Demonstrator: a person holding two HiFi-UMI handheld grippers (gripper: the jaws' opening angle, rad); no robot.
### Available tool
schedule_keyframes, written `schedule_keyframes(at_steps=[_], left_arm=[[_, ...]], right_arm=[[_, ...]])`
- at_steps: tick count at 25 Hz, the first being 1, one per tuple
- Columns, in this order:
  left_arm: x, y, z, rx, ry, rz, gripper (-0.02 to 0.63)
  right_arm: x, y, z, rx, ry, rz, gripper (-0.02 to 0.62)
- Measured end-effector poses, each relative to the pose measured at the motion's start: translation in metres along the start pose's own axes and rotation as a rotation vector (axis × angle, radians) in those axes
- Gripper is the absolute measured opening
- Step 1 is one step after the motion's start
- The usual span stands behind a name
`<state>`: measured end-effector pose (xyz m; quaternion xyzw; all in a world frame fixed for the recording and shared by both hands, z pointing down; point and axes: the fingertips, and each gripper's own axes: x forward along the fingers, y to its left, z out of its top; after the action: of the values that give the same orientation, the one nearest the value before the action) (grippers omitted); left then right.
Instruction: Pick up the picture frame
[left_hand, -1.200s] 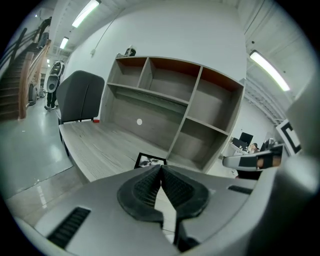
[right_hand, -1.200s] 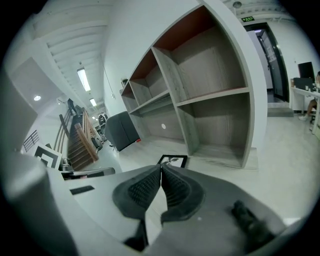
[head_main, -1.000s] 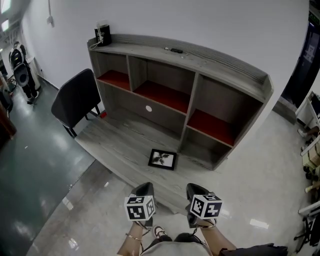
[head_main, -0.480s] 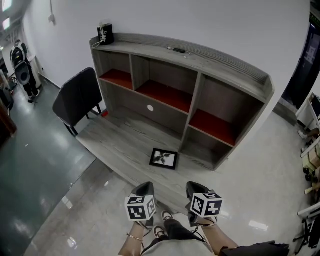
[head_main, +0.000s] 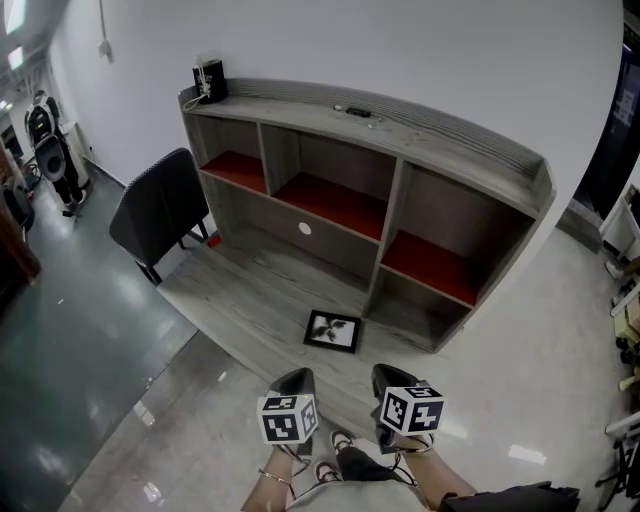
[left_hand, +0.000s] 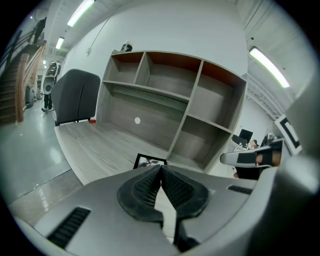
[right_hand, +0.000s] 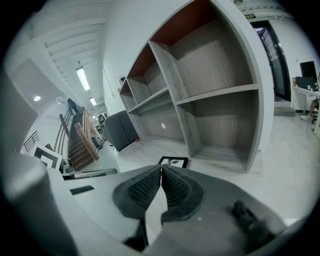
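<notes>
Both grippers, left (head_main: 295, 382) and right (head_main: 389, 378), are held low in front of the person, jaws pressed together on nothing. Over the last second the person has stepped forward, so the picture frame (head_main: 333, 331) is nearer but well apart from the jaws; I judge this is approach only, jaws yet to open. The frame lies flat, face up, on the wooden platform (head_main: 240, 285) just before the shelf unit (head_main: 455, 165), its long axis roughly along the shelf front.
</notes>
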<state>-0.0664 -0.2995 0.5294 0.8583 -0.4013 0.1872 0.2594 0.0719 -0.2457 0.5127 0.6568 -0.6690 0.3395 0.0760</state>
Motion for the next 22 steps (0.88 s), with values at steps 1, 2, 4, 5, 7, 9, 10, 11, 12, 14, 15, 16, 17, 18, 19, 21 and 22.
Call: schedule_keyframes(at_steps=[1, 2, 4, 5, 7, 9, 10, 11, 12, 14, 15, 16, 17, 18, 19, 21, 22], left_arm=[[0.003, 0.000, 0.003, 0.003, 0.000, 0.001, 0.014], [0.006, 0.000, 0.005, 0.006, 0.001, 0.001, 0.014], [0.012, 0.000, 0.008, 0.011, 0.004, 0.000, 0.014], [0.015, 0.000, 0.009, 0.014, 0.007, -0.002, 0.014], [0.021, 0.002, 0.010, 0.015, 0.017, -0.002, 0.014], [0.028, 0.004, 0.009, 0.011, 0.029, 0.001, 0.014], [0.031, 0.006, 0.009, 0.008, 0.035, 0.003, 0.014], [0.035, 0.007, 0.008, 0.006, 0.042, 0.004, 0.014], [0.039, 0.008, 0.007, 0.004, 0.049, 0.005, 0.014], [0.047, 0.011, 0.005, 0.003, 0.065, 0.006, 0.014], [0.051, 0.012, 0.003, 0.002, 0.074, 0.008, 0.014], [0.054, 0.013, 0.001, 0.002, 0.084, 0.010, 0.014], [0.057, 0.014, 0.000, 0.003, 0.093, 0.013, 0.014], [0.061, 0.016, -0.002, 0.004, 0.102, 0.015, 0.014], [0.064, 0.017, -0.004, 0.004, 0.112, 0.016, 0.014], [0.072, 0.018, -0.010, 0.003, 0.133, 0.019, 0.014], [0.076, 0.019, -0.013, 0.004, 0.144, 0.022, 0.014]], right_arm=[[0.002, -0.002, 0.003, 0.002, -0.003, 0.000, 0.032], [0.004, -0.004, 0.005, 0.004, -0.004, -0.001, 0.032], [0.008, -0.010, 0.007, 0.011, -0.003, -0.006, 0.032], [0.011, -0.012, 0.008, 0.015, -0.001, -0.009, 0.032], [0.016, -0.016, 0.009, 0.021, 0.005, -0.013, 0.032], [0.022, -0.018, 0.010, 0.027, 0.012, -0.015, 0.032], [0.025, -0.020, 0.011, 0.031, 0.017, -0.015, 0.032], [0.029, -0.022, 0.011, 0.034, 0.022, -0.016, 0.032], [0.033, -0.024, 0.010, 0.039, 0.028, -0.016, 0.032], [0.040, -0.028, 0.009, 0.049, 0.040, -0.017, 0.032], [0.044, -0.031, 0.008, 0.054, 0.047, -0.016, 0.032], [0.047, -0.033, 0.006, 0.058, 0.056, -0.016, 0.032], [0.050, -0.035, 0.004, 0.063, 0.065, -0.016, 0.032], [0.054, -0.037, 0.001, 0.068, 0.074, -0.016, 0.032], [0.057, -0.040, -0.001, 0.073, 0.084, -0.016, 0.032], [0.065, -0.045, -0.008, 0.084, 0.104, -0.017, 0.032], [0.070, -0.048, -0.012, 0.090, 0.115, -0.017, 0.032]])
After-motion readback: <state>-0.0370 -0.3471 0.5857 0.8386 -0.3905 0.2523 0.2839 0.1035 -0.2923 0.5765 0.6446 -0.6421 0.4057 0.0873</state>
